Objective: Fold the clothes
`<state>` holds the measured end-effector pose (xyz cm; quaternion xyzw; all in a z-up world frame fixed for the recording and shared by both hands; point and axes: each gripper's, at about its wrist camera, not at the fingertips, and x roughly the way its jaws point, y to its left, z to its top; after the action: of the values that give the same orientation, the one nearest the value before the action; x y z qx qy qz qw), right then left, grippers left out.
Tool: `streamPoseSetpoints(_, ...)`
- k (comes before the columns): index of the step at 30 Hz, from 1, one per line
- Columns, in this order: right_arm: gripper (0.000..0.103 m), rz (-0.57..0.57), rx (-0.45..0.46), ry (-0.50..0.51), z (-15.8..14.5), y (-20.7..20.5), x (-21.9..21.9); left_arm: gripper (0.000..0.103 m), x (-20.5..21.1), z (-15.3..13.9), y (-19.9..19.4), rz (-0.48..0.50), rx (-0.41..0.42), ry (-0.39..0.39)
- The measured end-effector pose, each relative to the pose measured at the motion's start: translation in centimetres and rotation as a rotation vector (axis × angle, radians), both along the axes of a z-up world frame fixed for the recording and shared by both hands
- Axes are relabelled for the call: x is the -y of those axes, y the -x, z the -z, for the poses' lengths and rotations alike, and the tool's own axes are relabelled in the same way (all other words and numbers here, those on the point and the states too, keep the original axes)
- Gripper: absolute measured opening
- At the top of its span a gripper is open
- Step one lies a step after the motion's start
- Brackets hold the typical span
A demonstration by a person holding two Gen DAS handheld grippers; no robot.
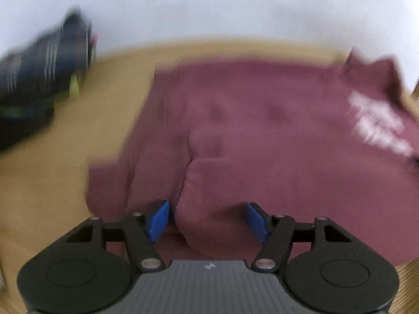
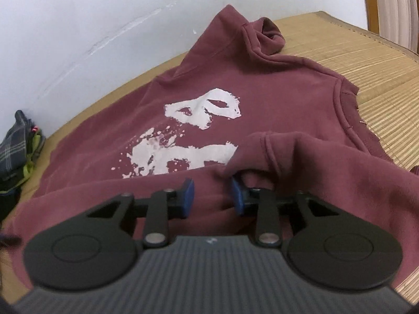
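The maroon hoodie [image 2: 235, 99] lies mostly spread on the mat-covered surface [image 2: 366, 60], folding barely begun: left gripper [image 1: 207, 219] released around a fold, right gripper [image 2: 212, 196] narrowed astride the sleeve [image 2: 301, 151], grip unconfirmed.

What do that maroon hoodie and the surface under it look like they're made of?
Maroon hoodie: soft, matte knit, probably cotton fleece, judging by its thick rounded folds and stitched seams; the white print looks cracked. Mat: seemingly woven bamboo or straw, with fine tan parallel slats.
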<state>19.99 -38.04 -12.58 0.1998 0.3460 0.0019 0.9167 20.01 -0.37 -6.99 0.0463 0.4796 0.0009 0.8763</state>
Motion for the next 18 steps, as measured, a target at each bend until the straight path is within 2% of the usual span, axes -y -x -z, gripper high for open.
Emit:
streamPoseSetpoints(3,0.035,-0.035,-0.024,0.010,-0.9,-0.5,-0.2,0.073,0.6,0.5,1.3,-0.038,-0.039,-0.035)
streamPoseSetpoints(6,0.037,-0.095,-0.025,0.047,-1.0,-0.5,-0.4,0.080,-1.4,0.9,2.0,-0.156,-0.090,0.098)
streamPoseSetpoints(7,0.037,-0.113,-0.025,0.058,-1.0,-0.6,-0.4,0.079,-2.1,0.8,2.1,-0.184,-0.109,0.138)
streamPoseSetpoints(9,0.037,-0.143,-0.022,0.061,-2.0,-0.8,-0.3,0.069,-2.7,-0.7,2.2,-0.194,-0.105,0.143)
streamPoseSetpoints(10,0.038,-0.162,0.005,0.057,-3.1,-1.1,0.1,0.067,-2.8,-2.2,2.1,-0.183,-0.074,0.116)
streamPoseSetpoints(12,0.047,-0.196,0.064,0.053,-5.2,-1.7,1.0,0.067,-2.7,-5.3,1.5,-0.141,0.014,0.043)
streamPoseSetpoints(14,0.074,-0.192,0.133,0.075,-7.2,-3.5,2.4,0.075,-2.5,-7.9,-1.0,-0.071,0.082,-0.034)
streamPoseSetpoints(16,0.078,-0.167,0.170,0.098,-8.8,-6.7,3.9,0.076,-2.2,-9.6,-4.9,0.006,0.126,-0.086)
streamPoseSetpoints(18,0.079,-0.144,0.174,0.110,-9.5,-10.1,5.0,0.076,-1.8,-9.5,-9.6,0.072,0.128,-0.094)
